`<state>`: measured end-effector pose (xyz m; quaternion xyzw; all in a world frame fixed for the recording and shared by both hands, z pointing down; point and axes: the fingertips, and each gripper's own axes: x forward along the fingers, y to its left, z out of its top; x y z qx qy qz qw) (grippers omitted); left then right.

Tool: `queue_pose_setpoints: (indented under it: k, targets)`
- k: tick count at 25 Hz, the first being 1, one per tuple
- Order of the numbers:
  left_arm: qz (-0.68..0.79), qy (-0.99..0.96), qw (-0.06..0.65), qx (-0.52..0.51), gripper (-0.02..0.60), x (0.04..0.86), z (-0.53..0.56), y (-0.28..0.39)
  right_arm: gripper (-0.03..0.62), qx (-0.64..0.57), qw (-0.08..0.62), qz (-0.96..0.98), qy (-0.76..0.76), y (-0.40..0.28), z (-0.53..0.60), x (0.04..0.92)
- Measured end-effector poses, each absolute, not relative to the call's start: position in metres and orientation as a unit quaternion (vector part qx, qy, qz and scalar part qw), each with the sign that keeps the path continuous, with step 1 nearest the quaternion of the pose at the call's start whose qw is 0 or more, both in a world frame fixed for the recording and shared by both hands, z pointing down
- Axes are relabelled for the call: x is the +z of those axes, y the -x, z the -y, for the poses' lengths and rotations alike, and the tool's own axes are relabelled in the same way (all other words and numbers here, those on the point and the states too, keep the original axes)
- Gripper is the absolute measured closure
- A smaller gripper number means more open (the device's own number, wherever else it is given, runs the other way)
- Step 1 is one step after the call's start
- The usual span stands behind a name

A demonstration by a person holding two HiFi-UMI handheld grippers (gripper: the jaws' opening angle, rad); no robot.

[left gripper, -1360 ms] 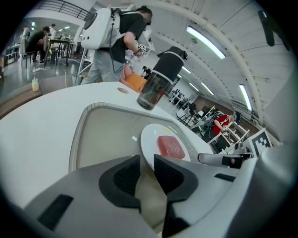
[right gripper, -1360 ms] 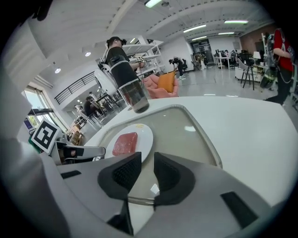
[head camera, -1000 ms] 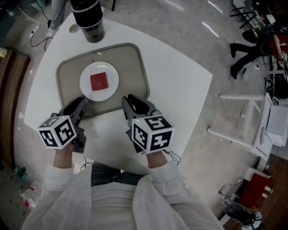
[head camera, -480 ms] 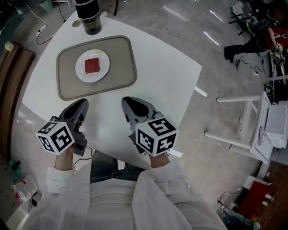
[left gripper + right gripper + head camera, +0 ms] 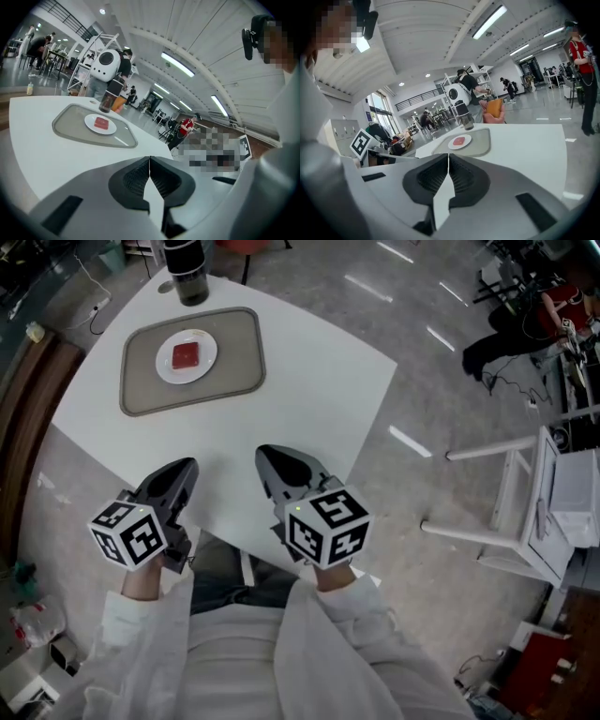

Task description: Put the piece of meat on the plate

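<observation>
A red square piece of meat (image 5: 186,355) lies on a small white plate (image 5: 201,369) in the middle of a grey tray (image 5: 239,352) at the table's far left. Both grippers hang near the table's front edge, far from the tray. My left gripper (image 5: 187,470) is shut with nothing in it. The jaws of my right gripper (image 5: 272,461) are closing, their tips meeting on nothing. In the left gripper view the gripper (image 5: 149,161) points toward the meat (image 5: 101,123). In the right gripper view the gripper (image 5: 448,159) also faces the meat (image 5: 459,140) and the tray (image 5: 480,143).
A tall dark cup (image 5: 186,268) stands just beyond the tray at the table's far edge. The white table (image 5: 309,390) has rounded corners. White frame furniture (image 5: 525,512) stands on the floor to the right. People stand in the hall behind.
Both grippers have drawn back from the tray's near edge toward the person and risen a little. The right jaws have gone from open to closed. The tray now looks farther away.
</observation>
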<state>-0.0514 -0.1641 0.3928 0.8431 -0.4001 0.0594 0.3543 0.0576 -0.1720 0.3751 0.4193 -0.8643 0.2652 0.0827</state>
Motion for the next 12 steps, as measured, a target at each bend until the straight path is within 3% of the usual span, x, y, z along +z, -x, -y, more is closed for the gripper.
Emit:
queue_pose_setpoints:
  k: [12]
  targets:
    - [0.404, -0.844, 0.346, 0.068, 0.571, 0.382, 0.089, 0.022, 0.576, 0.254, 0.08, 0.868, -0.418, -0.085, 0.105, 0.364]
